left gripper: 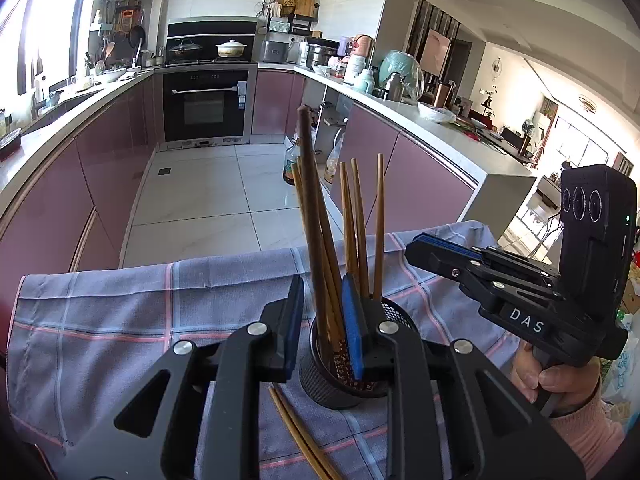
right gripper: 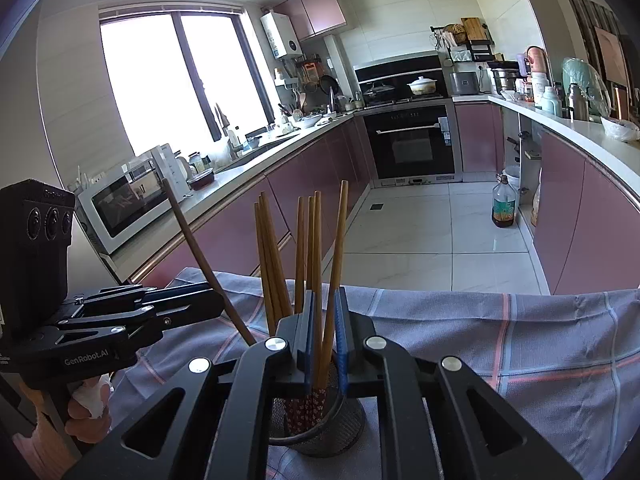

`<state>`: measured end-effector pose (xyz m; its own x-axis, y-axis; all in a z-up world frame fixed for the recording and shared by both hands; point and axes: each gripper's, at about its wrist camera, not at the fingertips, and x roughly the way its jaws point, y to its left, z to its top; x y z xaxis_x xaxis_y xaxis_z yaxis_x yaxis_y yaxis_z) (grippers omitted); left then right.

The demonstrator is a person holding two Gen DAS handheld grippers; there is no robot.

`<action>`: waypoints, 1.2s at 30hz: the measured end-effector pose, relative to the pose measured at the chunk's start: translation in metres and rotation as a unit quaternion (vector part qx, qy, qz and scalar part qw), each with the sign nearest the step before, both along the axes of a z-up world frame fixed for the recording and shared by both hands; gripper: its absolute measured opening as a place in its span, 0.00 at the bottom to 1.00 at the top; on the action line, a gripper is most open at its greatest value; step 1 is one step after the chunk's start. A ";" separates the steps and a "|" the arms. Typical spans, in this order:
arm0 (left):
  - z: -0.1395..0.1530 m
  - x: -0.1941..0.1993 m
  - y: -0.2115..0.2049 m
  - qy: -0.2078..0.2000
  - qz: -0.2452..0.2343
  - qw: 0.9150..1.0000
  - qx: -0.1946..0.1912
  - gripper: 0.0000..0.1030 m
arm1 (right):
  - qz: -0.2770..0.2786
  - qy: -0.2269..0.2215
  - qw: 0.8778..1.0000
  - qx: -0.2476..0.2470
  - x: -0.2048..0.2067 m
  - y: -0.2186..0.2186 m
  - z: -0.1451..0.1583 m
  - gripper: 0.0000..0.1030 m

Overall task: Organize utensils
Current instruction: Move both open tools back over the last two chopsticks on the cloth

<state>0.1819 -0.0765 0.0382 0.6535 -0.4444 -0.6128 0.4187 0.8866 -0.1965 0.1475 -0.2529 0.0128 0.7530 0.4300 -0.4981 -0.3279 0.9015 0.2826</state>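
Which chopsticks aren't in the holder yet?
The pair lying flat on the checked cloth, just in front of the mesh holder: loose chopsticks. All others stand upright inside it.

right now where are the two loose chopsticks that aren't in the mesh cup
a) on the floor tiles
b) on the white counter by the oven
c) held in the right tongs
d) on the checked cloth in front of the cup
d: the left wrist view shows the loose chopsticks lying flat on the checked cloth, just in front of the mesh cup that holds the others upright.
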 end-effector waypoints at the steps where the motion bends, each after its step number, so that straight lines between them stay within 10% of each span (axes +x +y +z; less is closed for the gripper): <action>1: -0.001 0.001 0.001 0.000 0.001 1.000 0.000 0.21 | 0.001 0.000 1.000 0.001 -0.001 0.000 0.000 0.11; 22: -0.014 -0.056 0.030 -0.056 0.046 0.997 0.037 0.49 | 0.071 -0.032 0.997 -0.023 -0.070 0.030 0.008 0.30; 36: -0.084 -0.090 0.077 0.011 0.077 0.996 0.045 0.51 | 0.133 0.087 0.985 -0.072 -0.084 0.076 -0.075 0.34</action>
<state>0.0916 0.0007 -0.0457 0.6960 -0.2825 -0.6601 0.2726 0.9545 -0.1211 0.0632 -0.1773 -0.0623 0.5220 0.5156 -0.6795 -0.5158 0.8253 0.2300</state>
